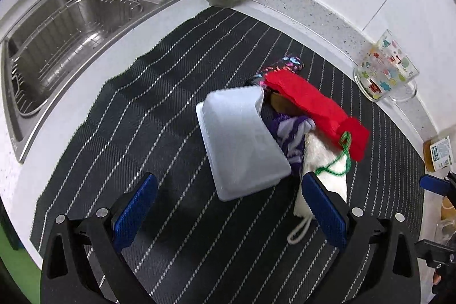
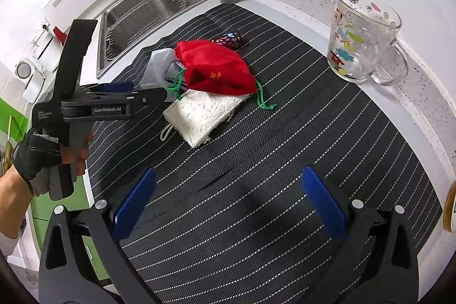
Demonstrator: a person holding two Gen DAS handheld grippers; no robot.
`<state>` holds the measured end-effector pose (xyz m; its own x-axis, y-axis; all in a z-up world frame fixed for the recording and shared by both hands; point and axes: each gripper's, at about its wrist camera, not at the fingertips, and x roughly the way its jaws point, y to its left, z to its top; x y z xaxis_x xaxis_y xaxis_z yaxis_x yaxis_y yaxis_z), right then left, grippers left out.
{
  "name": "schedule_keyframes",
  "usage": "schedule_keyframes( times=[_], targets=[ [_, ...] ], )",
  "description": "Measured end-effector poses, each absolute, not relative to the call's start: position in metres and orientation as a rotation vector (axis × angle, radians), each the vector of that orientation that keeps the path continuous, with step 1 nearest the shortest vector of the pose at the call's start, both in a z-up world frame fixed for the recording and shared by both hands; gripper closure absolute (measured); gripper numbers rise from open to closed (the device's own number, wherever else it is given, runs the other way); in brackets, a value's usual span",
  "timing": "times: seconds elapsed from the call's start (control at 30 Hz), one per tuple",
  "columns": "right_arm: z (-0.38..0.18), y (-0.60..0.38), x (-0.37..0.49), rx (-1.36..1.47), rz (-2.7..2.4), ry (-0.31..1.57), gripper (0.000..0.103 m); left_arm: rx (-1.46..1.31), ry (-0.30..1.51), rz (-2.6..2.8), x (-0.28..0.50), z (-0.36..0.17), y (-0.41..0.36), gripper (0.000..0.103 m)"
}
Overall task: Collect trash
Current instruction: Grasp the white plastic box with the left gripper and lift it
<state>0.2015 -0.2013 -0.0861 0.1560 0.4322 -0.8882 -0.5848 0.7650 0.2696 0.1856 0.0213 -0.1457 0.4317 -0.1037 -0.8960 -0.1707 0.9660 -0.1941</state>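
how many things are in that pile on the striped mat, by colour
red pouch: 1
white plastic tray: 1
white loofah pad: 1
purple-and-white cloth: 1
dark multicoloured pouch: 1
brown item under the red pouch: 1, unclear what it is
total: 6

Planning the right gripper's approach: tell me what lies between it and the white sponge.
Only bare striped mat separates the right gripper from the white sponge, per the right wrist view.

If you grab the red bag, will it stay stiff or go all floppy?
Probably floppy: the red bag looks like soft cloth, sagging over the pile. It seems light, since it lies draped over the white pad beneath. Its green drawstring trails loose and would likely dangle or snag.
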Motion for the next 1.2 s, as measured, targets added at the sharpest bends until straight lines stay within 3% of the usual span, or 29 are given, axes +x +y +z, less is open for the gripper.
schedule_keyframes(
  times=[0.1, 0.17, 0.23, 0.27, 0.43, 1.2],
  targets=[
    [-0.089, -0.200, 0.205, -0.150, 0.734, 1.218, 0.003, -0.263, 1.129, 0.046, 0.191, -0.148, 0.022, 0.007],
    [-0.091, -0.199, 0.207, -0.149, 0.734, 1.221, 0.003, -0.252, 1.132, 0.046, 0.194, -0.149, 0.022, 0.027],
    [-0.092, -0.198, 0.209, -0.148, 0.735, 1.224, 0.003, -0.245, 1.135, 0.046, 0.195, -0.150, 0.022, 0.036],
    [-0.093, -0.197, 0.210, -0.148, 0.737, 1.225, 0.003, -0.242, 1.137, 0.042, 0.196, -0.150, 0.023, 0.047],
    [-0.093, -0.192, 0.211, -0.150, 0.744, 1.224, 0.003, -0.236, 1.121, 0.038, 0.196, -0.145, 0.026, 0.063],
    [-0.101, -0.105, 0.247, -0.385, 0.824, 1.107, 0.003, -0.295, 1.031, 0.059, 0.145, -0.089, 0.061, 0.063]
  ],
)
